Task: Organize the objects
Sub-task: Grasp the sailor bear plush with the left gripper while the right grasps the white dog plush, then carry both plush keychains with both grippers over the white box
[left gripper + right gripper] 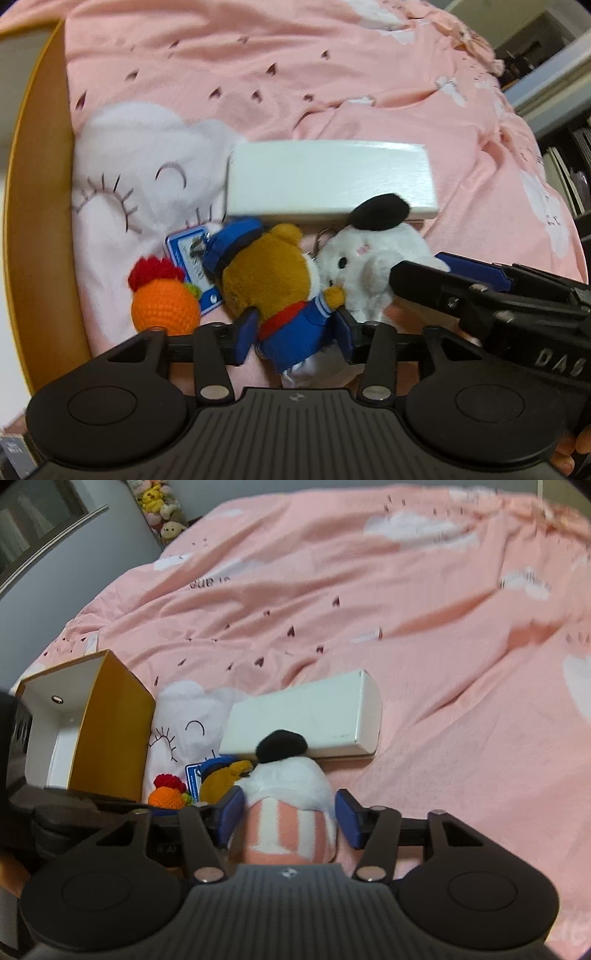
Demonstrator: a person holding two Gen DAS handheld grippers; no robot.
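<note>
You are straddling the bear plush with your left gripper, jaws parted and not pressing. Your right gripper is bracketing the white plush, jaws likewise apart. Both toys are lying on the bed beside the white box and the crocheted orange toy. The yellow box is standing open and apparently empty, so the sorting is looking barely begun.

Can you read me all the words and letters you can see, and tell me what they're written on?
"DAS", in raised letters, cut off at the picture's edge: on the black body of the right gripper.
"sub is" or similar, blurred: printed on the pink cloud-pattern bedsheet.
Blue-and-white paper tag beside the brown plush bear in blue uniform: print too small to read.
</note>
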